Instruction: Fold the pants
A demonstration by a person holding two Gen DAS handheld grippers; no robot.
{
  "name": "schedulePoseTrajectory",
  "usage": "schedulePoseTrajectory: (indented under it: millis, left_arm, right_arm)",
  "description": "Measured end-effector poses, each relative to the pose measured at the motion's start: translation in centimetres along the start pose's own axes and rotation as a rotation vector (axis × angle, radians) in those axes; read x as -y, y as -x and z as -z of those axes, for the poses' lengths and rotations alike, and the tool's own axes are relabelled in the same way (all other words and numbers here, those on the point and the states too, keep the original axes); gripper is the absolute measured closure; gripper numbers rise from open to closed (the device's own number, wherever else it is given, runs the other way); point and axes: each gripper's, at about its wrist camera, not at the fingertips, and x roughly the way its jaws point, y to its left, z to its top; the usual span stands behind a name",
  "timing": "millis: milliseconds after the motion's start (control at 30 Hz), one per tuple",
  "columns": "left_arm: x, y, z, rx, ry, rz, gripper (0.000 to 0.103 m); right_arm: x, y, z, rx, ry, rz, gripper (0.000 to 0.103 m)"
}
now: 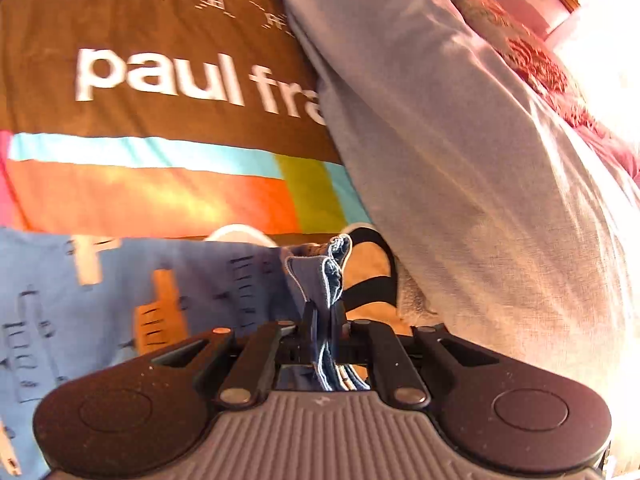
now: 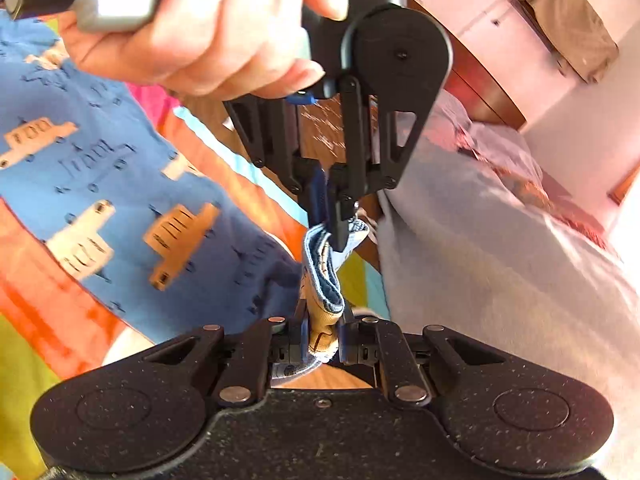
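The pants (image 1: 120, 300) are blue with orange and white truck prints; they also show in the right wrist view (image 2: 100, 184). They hang and spread to the left over the bedspread. My left gripper (image 1: 323, 316) is shut on a bunched edge of the pants. In the right wrist view the left gripper (image 2: 332, 216) points down at the same edge, held by a hand. My right gripper (image 2: 322, 328) is shut on the pants' hem just below it. The two grippers are close together.
A bedspread (image 1: 160, 128) with brown, orange, cyan and green blocks and white lettering lies under the pants. A grey blanket (image 1: 460, 152) is heaped on the right. A red patterned cover (image 1: 532, 56) lies beyond it. A foot in a black-strapped sandal (image 1: 368, 276) shows below.
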Motion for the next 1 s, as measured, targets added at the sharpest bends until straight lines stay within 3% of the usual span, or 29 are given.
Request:
schedulePoseTrajectory:
  millis: [167,400,633,700,767,867,1000]
  left_arm:
    - [-2.8,1.3,0.7,0.003,-0.012,-0.002,0.097]
    - [-7.6,2.1,2.7,0.012,-0.025,-0.067,0.097]
    - [-11.0,3.4,4.0,0.032,-0.016,-0.063,0.095]
    - [-11.8,3.3,4.1,0.015,-0.005,-0.074,0.089]
    - [-12.5,3.4,4.2,0.007,0.014,-0.083,0.072]
    - [-12.7,3.8,4.4,0.012,0.011,-0.073,0.065]
    - [-12.7,3.4,4.3,0.003,0.020,-0.069,0.060]
  right_arm:
    - [-1.9,0.8,-1.6,0.011,0.035,-0.054,0.089]
    - [-6.2,0.0,-2.6,-0.014,0.074,-0.139,0.089]
    - [-10.0,-0.2,-4.1,-0.014,0.094,-0.200,0.089]
    - [-10.8,-0.5,-4.2,-0.032,0.107,-0.219,0.086]
    - [-11.1,-0.7,-4.1,-0.039,0.117,-0.223,0.077]
    - [-10.8,-0.4,-4.0,-0.034,0.101,-0.203,0.064]
    - [-10.4,-0.5,-3.7,-0.042,0.095,-0.210,0.063]
